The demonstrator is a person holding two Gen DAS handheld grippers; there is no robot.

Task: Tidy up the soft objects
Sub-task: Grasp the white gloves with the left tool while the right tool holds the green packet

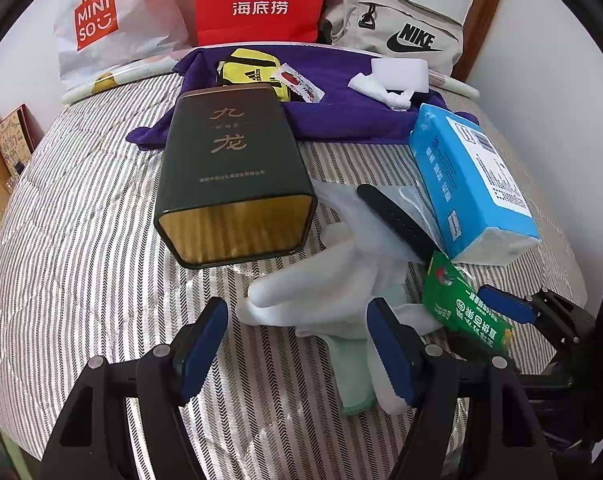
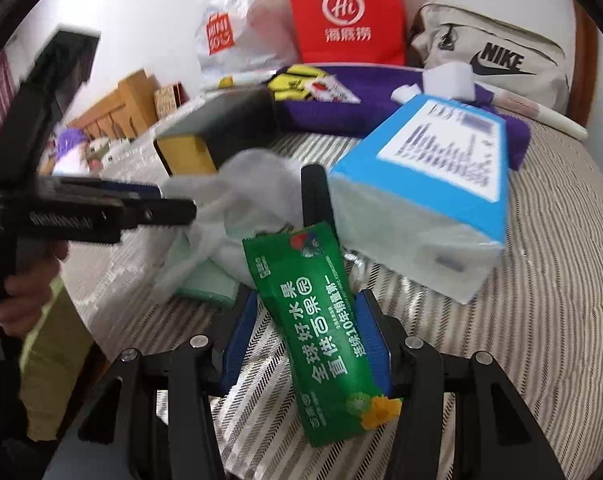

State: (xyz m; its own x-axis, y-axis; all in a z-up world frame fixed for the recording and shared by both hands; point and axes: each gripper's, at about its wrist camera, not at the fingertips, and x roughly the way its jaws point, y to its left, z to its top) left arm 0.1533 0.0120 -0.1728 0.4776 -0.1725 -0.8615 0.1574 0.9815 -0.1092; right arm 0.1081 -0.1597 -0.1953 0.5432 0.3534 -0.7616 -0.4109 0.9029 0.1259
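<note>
The right gripper [image 2: 307,344] is closest. Its blue fingers [image 2: 371,336] stand on each side of the green packet [image 2: 321,332], and the right one seems to touch the packet's edge. A gap shows on the left side, so I cannot tell if the squeeze is tight yet. This looks like the picking-up step for the packet.

The left gripper [image 1: 297,344] hangs low over the bed [image 1: 81,240] with its fingers wide apart and nothing between them. The white glove [image 1: 321,292] lies just in front of it, with one glove finger reaching in beside the right finger. A pale green cloth [image 1: 351,368] peeks out from under the glove.

Next, I think the right gripper needs to squeeze tight and lift the packet straight up. The packet's far end lies against the glove and just beside the blue tissue pack [image 1: 469,184], so a sideways pull could drag them. A black strap [image 1: 397,220] lies between the glove and the tissue pack.

The dark tin [image 1: 233,176] lies on its side farther back, with its open mouth facing the grippers. It may be the place to put soft things.

There is open bed on the left. At the back, the purple cloth [image 1: 341,116] and the bags against the wall crowd the far edge.
</note>
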